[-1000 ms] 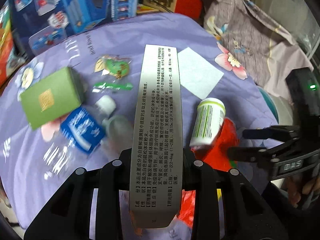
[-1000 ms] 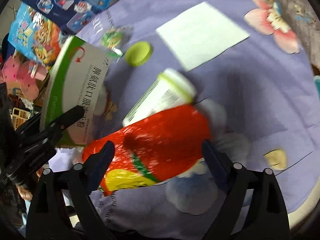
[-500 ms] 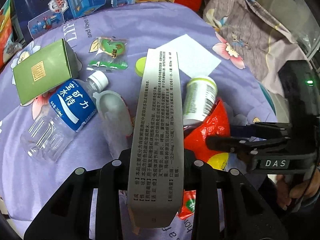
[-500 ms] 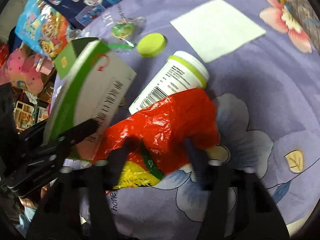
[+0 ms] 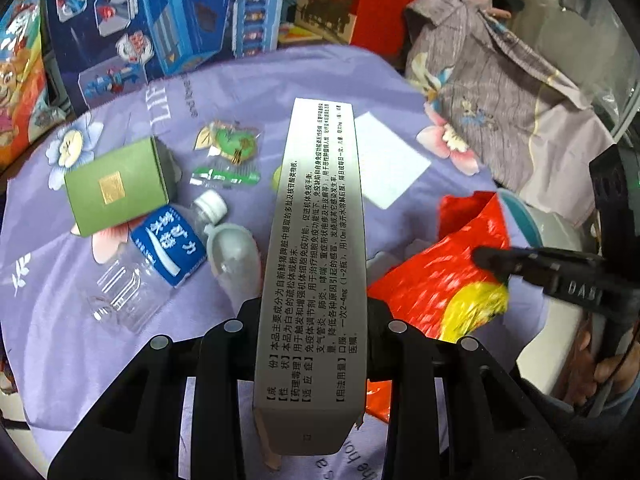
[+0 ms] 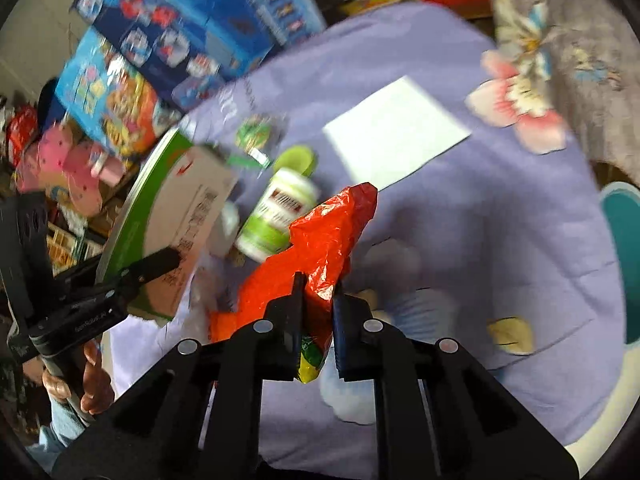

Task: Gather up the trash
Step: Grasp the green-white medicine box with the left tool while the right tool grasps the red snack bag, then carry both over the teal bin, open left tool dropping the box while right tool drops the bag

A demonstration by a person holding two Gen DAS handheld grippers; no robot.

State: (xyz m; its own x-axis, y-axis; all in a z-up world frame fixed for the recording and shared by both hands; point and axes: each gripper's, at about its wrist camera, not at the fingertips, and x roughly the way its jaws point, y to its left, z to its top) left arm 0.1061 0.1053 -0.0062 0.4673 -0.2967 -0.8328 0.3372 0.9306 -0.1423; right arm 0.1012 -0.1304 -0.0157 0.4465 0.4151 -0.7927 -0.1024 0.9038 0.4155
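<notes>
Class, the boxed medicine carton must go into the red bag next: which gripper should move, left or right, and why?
Left. The left gripper already clamps the medicine carton; the right gripper is shut on the red bag, so it can only hold that steady.

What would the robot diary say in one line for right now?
left gripper: shut on medicine box | right gripper: shut on red wrapper | table: water bottle, white bottle waiting

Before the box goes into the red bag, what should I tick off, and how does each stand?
1. Left tool grips the medicine box: ok.
2. Right tool pinches the red bag: ok.
3. Bag mouth open: cannot tell.
4. Bag lifted off the purple cloth: ok.
5. White pill bottle out of the bag: ok, lying beside it.
6. Water bottle awaits collection: ok.
</notes>
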